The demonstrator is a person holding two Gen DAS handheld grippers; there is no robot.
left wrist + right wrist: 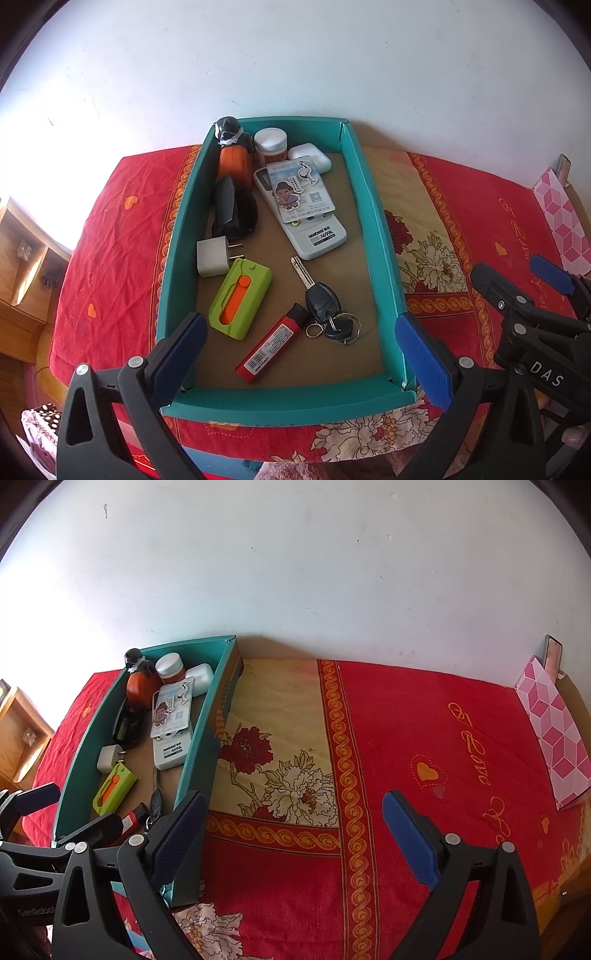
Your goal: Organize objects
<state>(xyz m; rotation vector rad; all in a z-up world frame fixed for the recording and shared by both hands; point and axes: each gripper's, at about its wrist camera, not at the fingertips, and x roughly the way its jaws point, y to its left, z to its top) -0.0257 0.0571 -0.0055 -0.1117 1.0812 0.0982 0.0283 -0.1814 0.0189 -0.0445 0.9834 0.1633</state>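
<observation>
Left wrist view: left gripper (301, 349) spread wide, empty, straddling near end of teal box (373, 206); red lighter (271, 343) and car key (321, 301) between fingertips, remote control (314, 229) beyond.

Right wrist view: right gripper (295, 836) spread, empty, over red floral cloth (406, 738); teal box just outside left finger (181, 834).

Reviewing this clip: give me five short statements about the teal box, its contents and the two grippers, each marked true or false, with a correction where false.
1. Both the left gripper and the right gripper are open and hold nothing. True.
2. The red lighter lies on the bedspread outside the teal box. False: it lies inside the box, near the front.
3. A card rests on top of the white remote. True.
4. The car key is clamped in the right gripper. False: it lies on the box floor.
5. The green case has an orange slider. True.
</observation>
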